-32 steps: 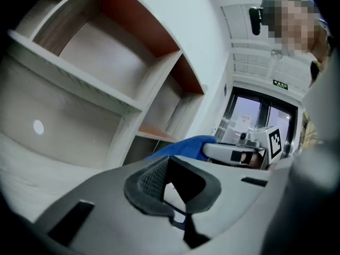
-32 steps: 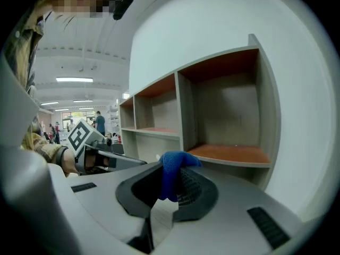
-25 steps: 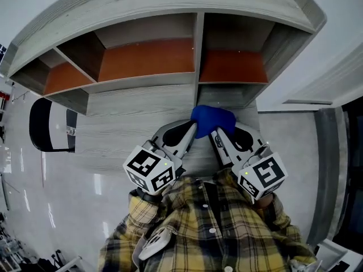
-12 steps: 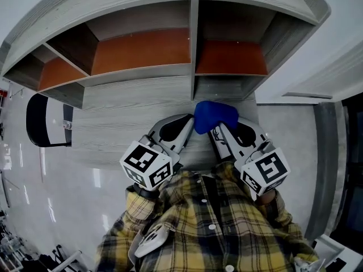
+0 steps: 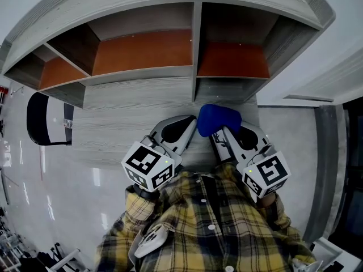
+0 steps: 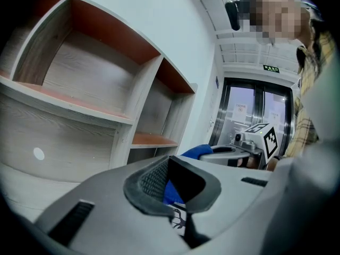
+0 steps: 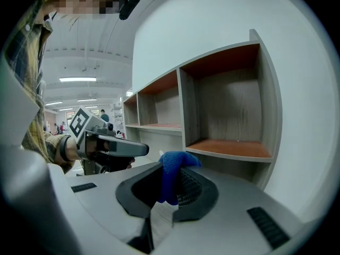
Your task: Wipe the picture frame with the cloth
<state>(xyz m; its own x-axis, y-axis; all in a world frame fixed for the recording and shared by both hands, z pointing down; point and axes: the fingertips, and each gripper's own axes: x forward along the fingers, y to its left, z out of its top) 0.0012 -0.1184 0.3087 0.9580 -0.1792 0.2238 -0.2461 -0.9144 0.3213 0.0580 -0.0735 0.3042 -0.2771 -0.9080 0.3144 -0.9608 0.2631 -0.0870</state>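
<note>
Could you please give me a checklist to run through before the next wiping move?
1. Blue cloth clamped in the right gripper: ok.
2. Cloth bunches out past that gripper's tips, ready to wipe: ok.
3. White black-printed picture shows low in the narrow gap of the left gripper; gripped, or only lying beyond: cannot tell.
4. Cloth touching the picture: cannot tell.
5. Both grippers' tips brought close together in front of the grey wooden shelf unit: ok.

place: office or lab hall, I reckon | clues: shelf unit (image 5: 142, 89), glossy floor (image 5: 34, 186), glass doors (image 6: 249, 116), exit sign (image 6: 271, 68), ceiling strip lights (image 7: 77, 79)
</note>
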